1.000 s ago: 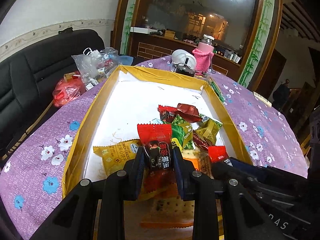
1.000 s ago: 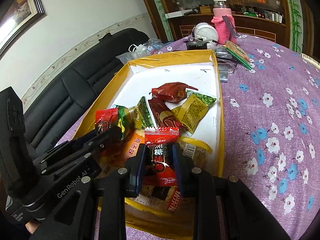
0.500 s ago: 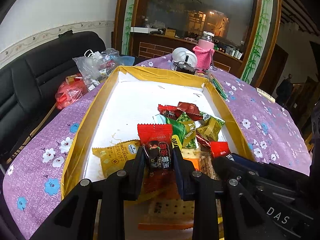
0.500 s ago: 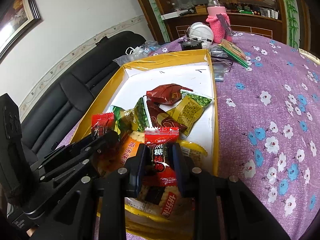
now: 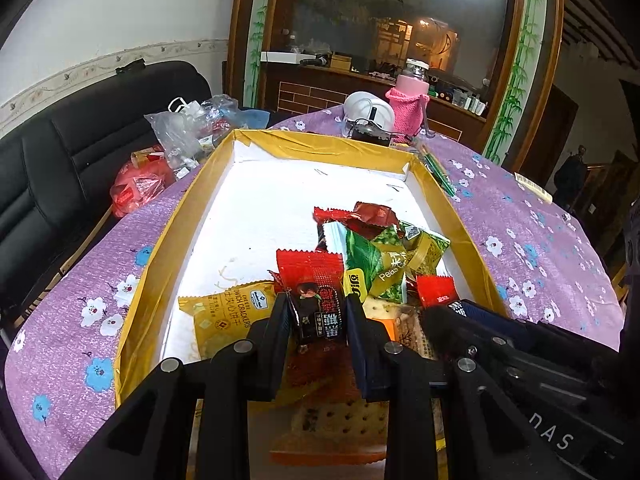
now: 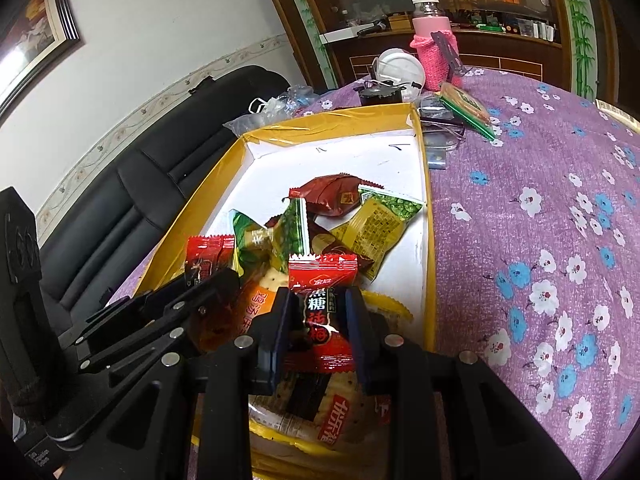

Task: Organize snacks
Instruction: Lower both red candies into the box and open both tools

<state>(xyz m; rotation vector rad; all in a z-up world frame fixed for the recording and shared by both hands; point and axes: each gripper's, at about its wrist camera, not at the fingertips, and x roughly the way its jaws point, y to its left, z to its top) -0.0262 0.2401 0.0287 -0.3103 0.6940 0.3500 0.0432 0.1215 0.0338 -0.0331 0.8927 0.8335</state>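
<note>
Low in the left wrist view, the left hand-held gripper (image 5: 316, 318) pinches a red-and-black candy packet (image 5: 314, 296) between narrow jaws, over the near end of the yellow-rimmed box (image 5: 160, 256). In the right wrist view the right hand-held gripper (image 6: 320, 320) clamps its own red candy packet (image 6: 323, 300), bottom centre. Loose snacks (image 6: 360, 220) pile mid-frame in the box, on the purple floral worktop (image 6: 540, 240).

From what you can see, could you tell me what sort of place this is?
Probably a home living room: a black sofa, a table with a floral purple cloth, and a wooden cabinet behind.
</note>
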